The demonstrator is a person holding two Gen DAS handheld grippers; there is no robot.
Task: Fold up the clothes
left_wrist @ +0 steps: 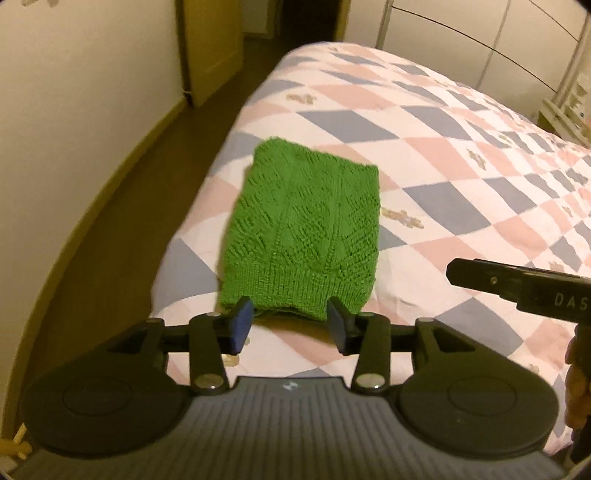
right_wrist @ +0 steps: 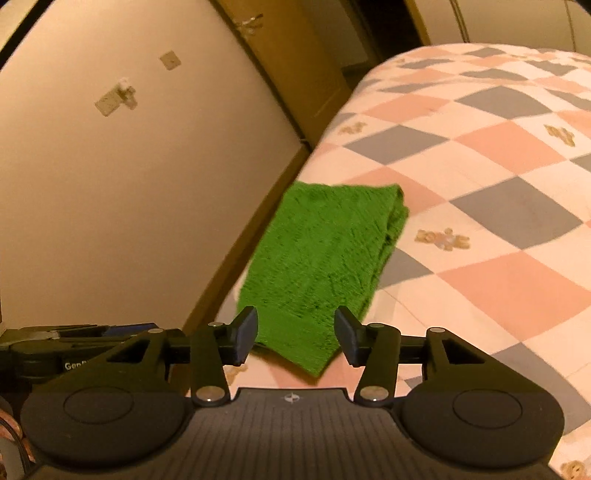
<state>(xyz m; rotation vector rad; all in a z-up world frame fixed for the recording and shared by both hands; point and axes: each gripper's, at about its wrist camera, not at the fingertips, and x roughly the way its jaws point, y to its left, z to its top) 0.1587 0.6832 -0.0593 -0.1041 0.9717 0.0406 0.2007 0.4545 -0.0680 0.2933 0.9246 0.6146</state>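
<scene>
A green knitted garment (left_wrist: 303, 229) lies folded into a neat rectangle near the left edge of the bed; in the right wrist view the garment (right_wrist: 321, 266) shows its layered fold along the right side. My left gripper (left_wrist: 290, 325) is open just short of its near hem, nothing between the fingers. My right gripper (right_wrist: 295, 338) is also open, hovering over the garment's near corner with nothing held. The right gripper's body (left_wrist: 524, 288) enters the left wrist view from the right, held by a hand (left_wrist: 578, 387).
The bed carries a quilt (left_wrist: 443, 155) of pink, grey and white diamonds. A strip of dark floor (left_wrist: 122, 206) and a cream wall (left_wrist: 74, 92) run along the bed's left side. A wooden door (left_wrist: 210, 40) stands at the far end, white wardrobes (left_wrist: 480, 33) behind the bed.
</scene>
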